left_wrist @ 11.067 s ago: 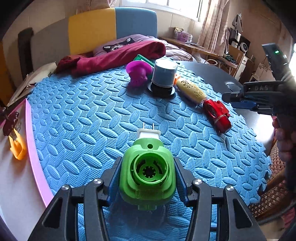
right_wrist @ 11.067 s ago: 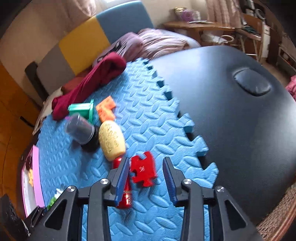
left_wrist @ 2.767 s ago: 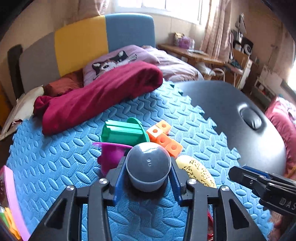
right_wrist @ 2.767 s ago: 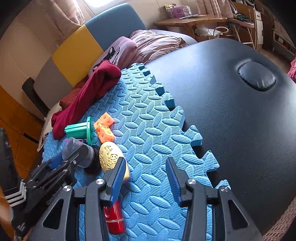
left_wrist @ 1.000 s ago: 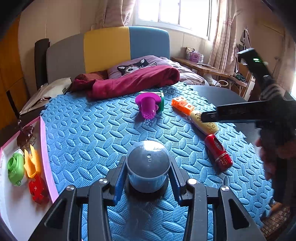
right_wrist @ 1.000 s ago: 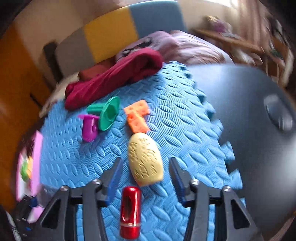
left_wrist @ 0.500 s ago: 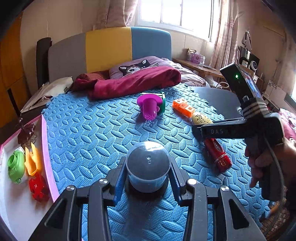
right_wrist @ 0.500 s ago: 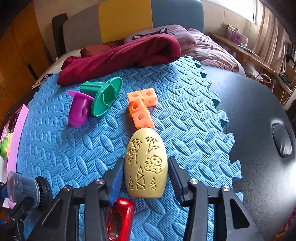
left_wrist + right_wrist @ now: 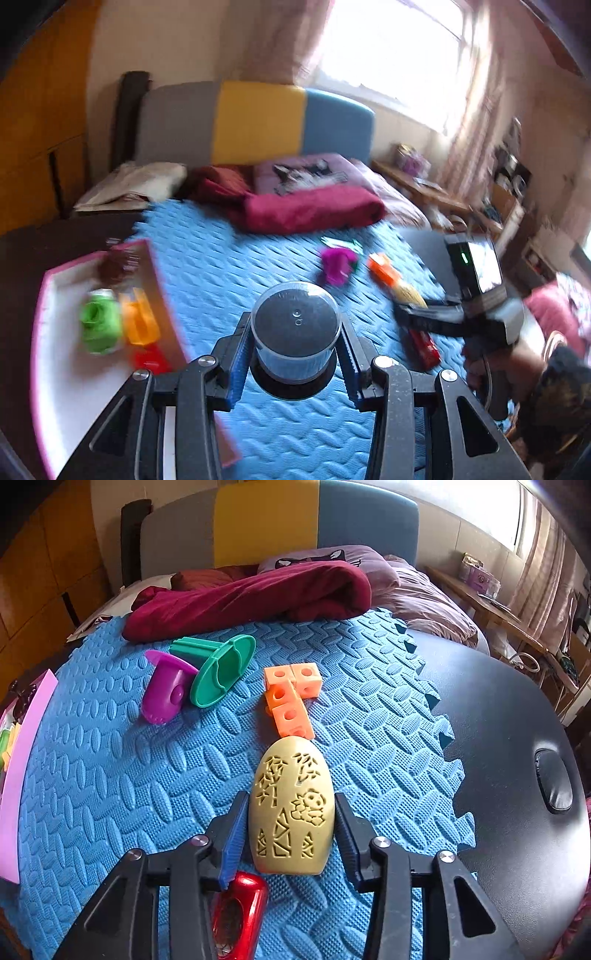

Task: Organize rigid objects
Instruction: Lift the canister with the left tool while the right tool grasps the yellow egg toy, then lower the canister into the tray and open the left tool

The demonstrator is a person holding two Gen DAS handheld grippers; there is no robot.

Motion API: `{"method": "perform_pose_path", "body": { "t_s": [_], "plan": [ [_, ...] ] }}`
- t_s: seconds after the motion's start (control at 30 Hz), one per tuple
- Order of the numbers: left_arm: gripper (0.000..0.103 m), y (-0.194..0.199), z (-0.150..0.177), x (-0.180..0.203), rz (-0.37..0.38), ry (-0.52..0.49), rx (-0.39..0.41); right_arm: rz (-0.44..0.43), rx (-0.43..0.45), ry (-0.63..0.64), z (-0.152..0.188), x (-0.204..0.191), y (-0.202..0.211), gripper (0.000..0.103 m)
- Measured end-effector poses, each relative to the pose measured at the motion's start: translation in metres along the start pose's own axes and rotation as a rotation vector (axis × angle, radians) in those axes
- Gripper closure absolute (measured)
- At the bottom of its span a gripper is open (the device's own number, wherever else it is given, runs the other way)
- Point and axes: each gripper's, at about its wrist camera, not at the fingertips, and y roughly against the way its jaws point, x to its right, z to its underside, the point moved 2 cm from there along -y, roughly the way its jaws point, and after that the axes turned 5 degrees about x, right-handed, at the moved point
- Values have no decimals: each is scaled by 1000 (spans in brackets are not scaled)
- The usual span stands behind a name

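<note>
Covering most of both views is the blue foam mat, with the pink-rimmed tray at about nine o'clock on it in the left wrist view; a green piece, an orange piece and a red piece already lie in that tray. A maroon blanket is bunched at twelve o'clock.

The step in hand looks like two jobs at once: carrying the grey lidded canister over to the tray, and picking up the yellow carved egg. To do it well, I would keep the canister level and set it on a bare part of the tray, well off the pieces there, and close on the egg at its widest part, square to it, since its rounded sides could squirt out of a slanted pinch. The red cylinder lies just beside the inner finger at seven o'clock, so a nudge is likely.

The left gripper is closed partway, its pads pressed to the canister's sides. The right gripper straddles the egg, which lies on the mat; its fingers sit very near or at the shell, and I cannot tell whether they grip. Orange cubes, a green funnel and a purple cup wait between eleven and twelve o'clock.
</note>
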Motion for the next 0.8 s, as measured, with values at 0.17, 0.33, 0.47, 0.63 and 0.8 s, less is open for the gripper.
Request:
{"method": "perform_pose_path", "body": {
  "t_s": [0.17,0.33,0.47,0.63,0.8],
  "plan": [
    [60,22,0,-65,-119,117,-12,1,1,1,0,0,1,59],
    [60,25,22,-117,-216,208,-69,2,1,3,0,0,1,59],
    [60,16,36,-134,-232,250,-105,5,4,8,0,-1,3,59],
    [60,-5,41,-133,-251,218,-115,11,8,17,0,-2,4,59],
    [60,-28,38,-135,-300,162,-100,11,8,18,0,-2,4,59]
  ]
}}
